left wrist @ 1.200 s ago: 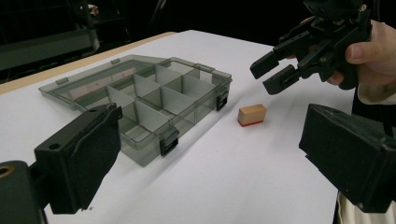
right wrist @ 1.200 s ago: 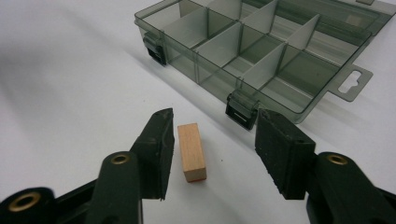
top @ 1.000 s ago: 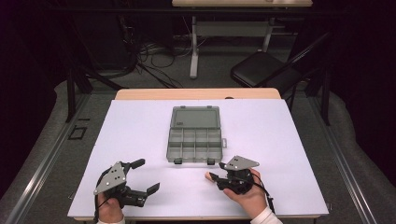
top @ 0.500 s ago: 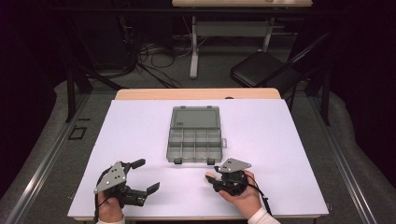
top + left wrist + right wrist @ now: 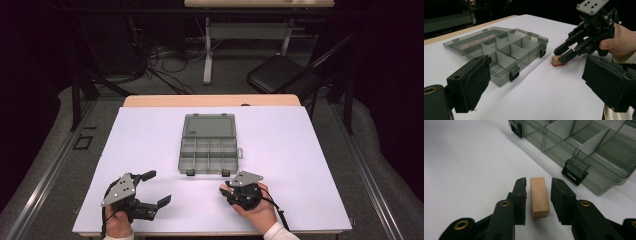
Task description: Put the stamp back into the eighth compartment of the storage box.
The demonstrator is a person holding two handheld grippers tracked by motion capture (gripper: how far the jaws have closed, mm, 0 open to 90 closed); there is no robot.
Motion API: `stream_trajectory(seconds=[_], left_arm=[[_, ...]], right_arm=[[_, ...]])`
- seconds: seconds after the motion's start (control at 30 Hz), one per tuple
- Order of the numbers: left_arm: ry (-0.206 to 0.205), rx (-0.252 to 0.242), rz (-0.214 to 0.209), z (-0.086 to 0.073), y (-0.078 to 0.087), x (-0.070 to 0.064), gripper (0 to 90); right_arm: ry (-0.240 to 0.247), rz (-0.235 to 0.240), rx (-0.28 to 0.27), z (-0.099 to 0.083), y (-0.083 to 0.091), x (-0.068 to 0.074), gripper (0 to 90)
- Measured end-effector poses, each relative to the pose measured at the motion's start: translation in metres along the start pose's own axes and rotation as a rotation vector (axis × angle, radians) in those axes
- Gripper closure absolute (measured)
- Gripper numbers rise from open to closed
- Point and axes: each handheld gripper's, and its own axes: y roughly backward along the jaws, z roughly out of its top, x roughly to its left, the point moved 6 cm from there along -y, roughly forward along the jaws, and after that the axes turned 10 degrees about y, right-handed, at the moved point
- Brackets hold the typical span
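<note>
The small wooden block (image 5: 539, 197) lies on the white bench (image 5: 310, 150) near its front edge, just in front of the open compartment box (image 5: 208, 150), off that box's front right latch. The right tool (image 5: 538, 195) straddles it: one jaw stands on each long side, narrowly apart, not visibly pressing yet. The block's long axis runs along the jaws, so closing should pinch its narrow width. The left tool (image 5: 155, 189) rests spread wide and empty, towards the front left corner.

A lab: dark curtains, floor cables (image 5: 160, 60), white-covered table (image 5: 300, 150).
</note>
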Motion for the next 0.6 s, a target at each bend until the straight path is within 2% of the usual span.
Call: stream_trajectory(seconds=[0.6], left_arm=[[-0.001,0.005,0.0,-0.0006,-0.0007,0.0006,8.3]], right_arm=[[0.014,0.002,0.022,-0.0036,-0.0042,0.0,72.4]])
